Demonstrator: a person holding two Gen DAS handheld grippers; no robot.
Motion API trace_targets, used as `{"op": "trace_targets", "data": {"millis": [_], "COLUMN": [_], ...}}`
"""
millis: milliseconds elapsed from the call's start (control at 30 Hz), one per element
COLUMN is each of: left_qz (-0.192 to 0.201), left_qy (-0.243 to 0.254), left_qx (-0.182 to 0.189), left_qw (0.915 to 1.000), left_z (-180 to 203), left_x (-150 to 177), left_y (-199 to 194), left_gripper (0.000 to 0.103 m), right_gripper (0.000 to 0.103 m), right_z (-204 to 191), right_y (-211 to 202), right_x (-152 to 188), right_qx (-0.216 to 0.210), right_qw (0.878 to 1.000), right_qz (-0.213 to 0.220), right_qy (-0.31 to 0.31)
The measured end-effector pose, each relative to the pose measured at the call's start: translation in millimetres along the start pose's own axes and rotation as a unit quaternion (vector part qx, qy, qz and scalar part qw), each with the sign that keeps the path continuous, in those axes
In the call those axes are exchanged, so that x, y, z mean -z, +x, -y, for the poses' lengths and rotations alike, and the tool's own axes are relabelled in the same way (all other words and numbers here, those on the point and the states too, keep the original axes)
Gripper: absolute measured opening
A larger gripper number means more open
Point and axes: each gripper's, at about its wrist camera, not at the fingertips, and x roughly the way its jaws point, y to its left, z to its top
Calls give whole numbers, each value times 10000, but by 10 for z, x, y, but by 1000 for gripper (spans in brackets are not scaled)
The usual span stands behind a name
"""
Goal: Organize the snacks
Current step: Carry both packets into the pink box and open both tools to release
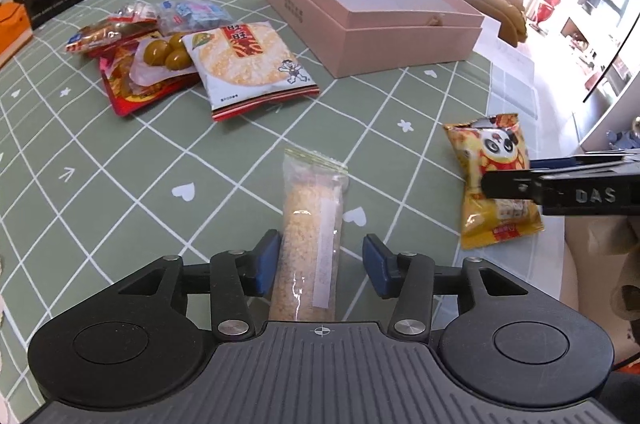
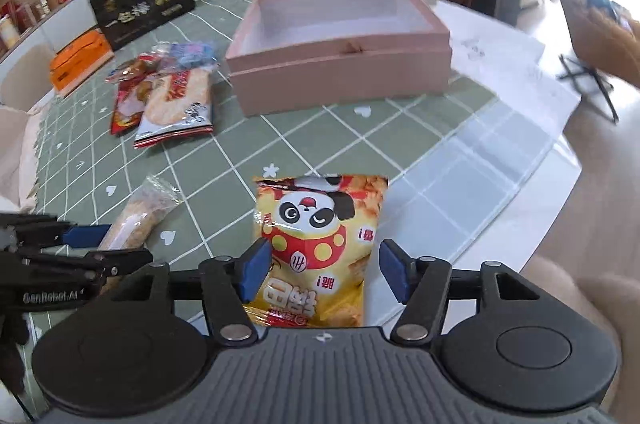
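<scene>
Left hand-held gripper [image 1: 320, 266] is spread wide around the grain stick [image 1: 310, 236], a clear pouch running between the pads; the left pad touches or nearly touches it, the right pad stands off, so nothing is pinched yet. Right hand-held gripper [image 2: 320, 274] is the same deal over the panda bag [image 2: 320, 248]: wide apart, pads either side, the right one with a gap.

Both packs lie flat on the bench [image 1: 120, 184]. Looks like the pick-up step, two snacks at once.

Pink box [image 2: 340, 64] sits at 12 o'clock from both, open and bare inside as far as I can see. More snacks in a pile [image 1: 192, 60] at about 10 o'clock.

Next I'd say squeeze both gently, since crinkly film slips and the contents crush, then lift and carry forward to the box.
</scene>
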Motion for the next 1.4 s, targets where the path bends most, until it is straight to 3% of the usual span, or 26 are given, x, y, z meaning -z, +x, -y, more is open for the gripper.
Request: {"op": "trace_targets", "data": {"millis": [133,333,500,667,700,733,800,933,1100,1167,1267,1333,1400], "left_qz": [-13,-81,-103,-100,-78,-51,60,579,1736,1939,1985,1752,1349], "left_qy": [-33,-33,-14,-54,-100,-161,-360,-639,-488,-428,-557,-661,-939], "left_qx": [-74,-295,-370,-366,-384,-465,-547,-362,69,274,602,725,1090], "left_qw": [10000,9995,9993,9993,9992,9988,9978,9956,9836,9797,9767,9796,9804], "left_z": [24,98,122,110,96,86,44,18,99,149,190,196,130], "left_x": [-3,-17,-21,-22,-22,-18,8,-38,-774,-1217,-1860,-2212,-2436], "left_y": [3,15,23,19,14,5,-19,-174,-505,-489,-202,167,600], "left_gripper": [51,51,51,51,46,35,33,33,33,33,33,33,33], "right_gripper": [63,67,67,68,67,67,66,55,54,54,54,54,54], "right_z": [-93,-358,-344,-360,-362,-354,-305,-139,-10,31,105,140,153], "right_y": [139,318,367,387,381,376,346,220,-85,-207,-333,-344,-314], "right_x": [-36,-74,-138,-160,-159,-157,-145,-120,-224,-326,-506,-618,-715], "right_qx": [-128,269,395,676,776,845,794,259,-48,-42,-95,-74,19], "right_qw": [9994,9990,9982,9932,9916,9904,9911,9966,9977,9968,9956,9953,9954], "right_qz": [-185,-146,-97,-2,29,44,20,-66,351,589,848,917,937], "right_qy": [278,-313,-432,-952,-1036,-1090,-1066,-774,-576,-542,-396,-286,-205]}}
